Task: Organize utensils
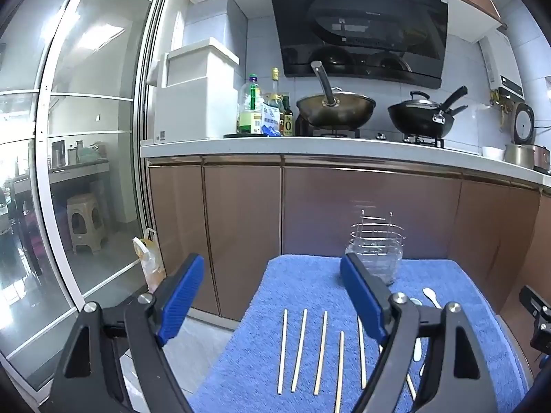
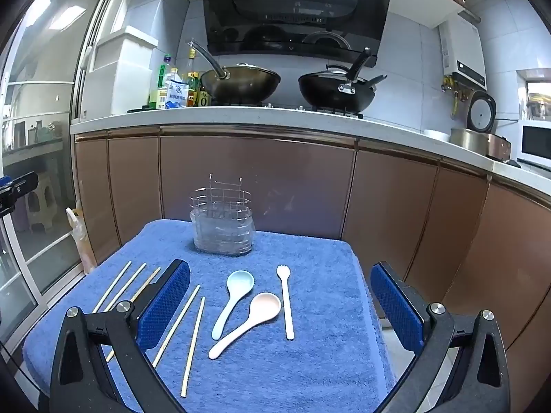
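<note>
Both claws, left claw and right claw, spread wide, grasping nothing, above the blue towel.
Chopsticks: several, loose, on the towel's left part. Likely light, stiff, thin, prone to roll; pinch mid-length.
Blue spoon, pink spoon, white fork: beside them, probably smooth plastic; take by handles.
Wire holder: upright at far edge, apparently empty.

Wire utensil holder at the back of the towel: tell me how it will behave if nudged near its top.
The wire utensil holder looks empty and light, so it would probably tip. The soft blue towel underneath likely resists sliding.
</note>
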`<act>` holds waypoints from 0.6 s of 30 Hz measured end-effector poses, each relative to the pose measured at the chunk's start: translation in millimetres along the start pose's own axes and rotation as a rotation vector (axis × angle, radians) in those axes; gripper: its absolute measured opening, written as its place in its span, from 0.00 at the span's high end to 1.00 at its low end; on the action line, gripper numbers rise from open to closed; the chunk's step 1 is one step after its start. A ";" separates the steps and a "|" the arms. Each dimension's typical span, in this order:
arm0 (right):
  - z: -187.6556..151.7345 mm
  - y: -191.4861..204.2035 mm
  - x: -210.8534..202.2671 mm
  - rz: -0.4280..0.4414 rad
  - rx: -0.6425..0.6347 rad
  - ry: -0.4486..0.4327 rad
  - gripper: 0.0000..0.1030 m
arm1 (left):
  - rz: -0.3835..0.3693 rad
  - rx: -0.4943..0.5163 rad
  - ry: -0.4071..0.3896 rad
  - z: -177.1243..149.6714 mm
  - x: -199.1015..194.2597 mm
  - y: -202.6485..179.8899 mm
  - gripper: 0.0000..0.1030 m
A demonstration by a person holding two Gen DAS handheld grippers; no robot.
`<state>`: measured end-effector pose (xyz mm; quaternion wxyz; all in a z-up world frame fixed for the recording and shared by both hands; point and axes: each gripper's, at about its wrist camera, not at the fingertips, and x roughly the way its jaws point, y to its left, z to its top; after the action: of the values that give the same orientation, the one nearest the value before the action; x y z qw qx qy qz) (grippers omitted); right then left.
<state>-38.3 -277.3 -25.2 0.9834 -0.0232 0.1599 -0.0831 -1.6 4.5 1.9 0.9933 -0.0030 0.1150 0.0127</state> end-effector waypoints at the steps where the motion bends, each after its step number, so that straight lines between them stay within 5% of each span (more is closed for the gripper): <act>1: 0.4 -0.1 -0.5 0.006 0.003 -0.001 0.00 | 0.006 -0.001 -0.004 0.2 -0.2 0.1 0.22; 18: -3.9 -11.1 -5.2 0.075 0.092 -0.078 0.00 | 0.024 -0.030 -0.014 4.2 0.4 6.3 0.22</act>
<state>-46.2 -287.4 -26.4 0.9913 0.0246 0.1183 -0.0527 -0.5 10.8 5.9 0.9937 -0.0167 0.1077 0.0262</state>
